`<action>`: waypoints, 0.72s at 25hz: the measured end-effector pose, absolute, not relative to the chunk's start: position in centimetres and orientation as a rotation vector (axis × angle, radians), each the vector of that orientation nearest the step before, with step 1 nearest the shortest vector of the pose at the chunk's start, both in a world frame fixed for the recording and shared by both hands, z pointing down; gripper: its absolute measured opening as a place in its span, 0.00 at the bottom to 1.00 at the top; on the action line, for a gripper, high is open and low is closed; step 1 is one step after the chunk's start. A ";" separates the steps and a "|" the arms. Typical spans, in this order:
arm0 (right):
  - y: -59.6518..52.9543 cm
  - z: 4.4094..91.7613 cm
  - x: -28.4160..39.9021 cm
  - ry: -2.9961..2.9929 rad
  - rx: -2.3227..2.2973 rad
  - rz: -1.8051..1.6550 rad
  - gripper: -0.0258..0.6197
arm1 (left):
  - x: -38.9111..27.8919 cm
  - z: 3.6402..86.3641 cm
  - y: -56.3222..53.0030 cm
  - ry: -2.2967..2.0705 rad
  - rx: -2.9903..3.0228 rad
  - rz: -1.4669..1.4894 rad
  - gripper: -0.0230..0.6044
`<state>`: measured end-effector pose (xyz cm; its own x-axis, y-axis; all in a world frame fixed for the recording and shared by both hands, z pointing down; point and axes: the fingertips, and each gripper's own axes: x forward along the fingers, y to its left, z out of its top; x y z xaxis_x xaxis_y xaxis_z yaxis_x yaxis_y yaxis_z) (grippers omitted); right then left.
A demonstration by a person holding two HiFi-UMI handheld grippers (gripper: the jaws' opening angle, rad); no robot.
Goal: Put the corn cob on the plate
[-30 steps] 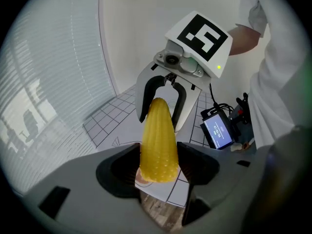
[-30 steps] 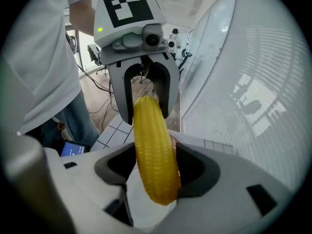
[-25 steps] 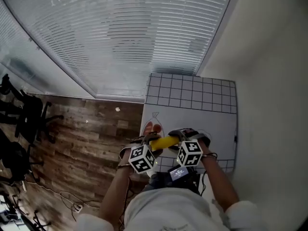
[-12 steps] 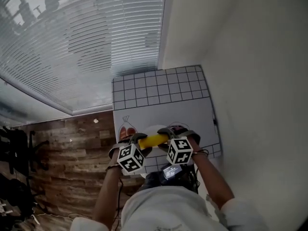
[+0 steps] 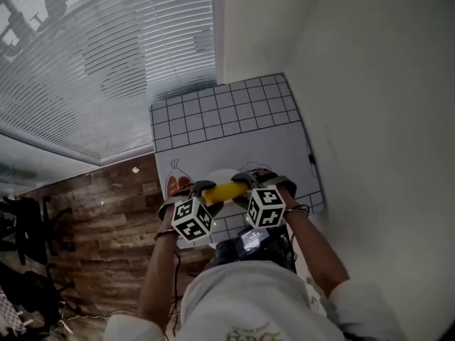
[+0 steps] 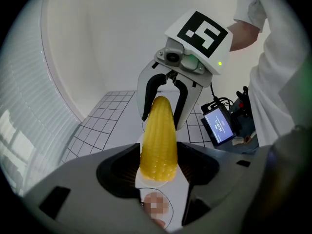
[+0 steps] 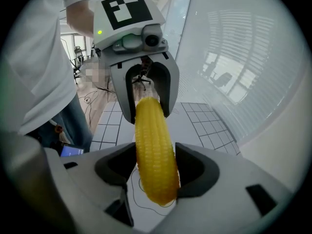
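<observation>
A yellow corn cob (image 5: 226, 191) hangs level between my two grippers, one end in each. My left gripper (image 5: 205, 190) is shut on its thick end (image 6: 157, 152), and my right gripper (image 5: 246, 183) is shut on the other end (image 7: 155, 155). In the left gripper view the right gripper (image 6: 161, 106) clasps the far tip. The right gripper view shows the left gripper (image 7: 145, 99) doing the same. A white plate (image 5: 219, 175) lies on the table just beyond and under the cob, mostly hidden by it.
The table carries a grey mat (image 5: 234, 148) with a black grid (image 5: 213, 109) and drawn outlines (image 7: 139, 199). Reddish objects (image 5: 175, 185) sit at its left edge. A small screen device (image 5: 252, 240) hangs at the person's waist. Wall to the right, wooden floor (image 5: 99, 226) to the left.
The head view has swung, so the table now lies further left and higher. Both grippers have moved together with the cob still held, and the plate now shows beyond it.
</observation>
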<state>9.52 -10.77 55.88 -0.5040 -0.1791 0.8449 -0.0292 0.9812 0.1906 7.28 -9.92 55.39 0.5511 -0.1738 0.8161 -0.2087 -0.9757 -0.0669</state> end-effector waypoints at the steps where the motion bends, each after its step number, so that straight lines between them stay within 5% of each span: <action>1: -10.8 56.0 9.5 -2.096 0.145 -0.182 0.43 | 7.3 55.5 -10.0 -0.336 2.730 1.437 0.42; 18: -11.4 60.4 9.2 -2.083 0.084 -0.121 0.43 | 6.9 60.0 -10.6 -0.291 2.627 1.478 0.43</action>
<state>9.20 -11.41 60.37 -0.4923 -0.1099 0.8634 -0.0095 0.9926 0.1210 6.90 -10.59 59.98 0.5066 -0.1114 0.8550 -0.2214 -0.9752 0.0041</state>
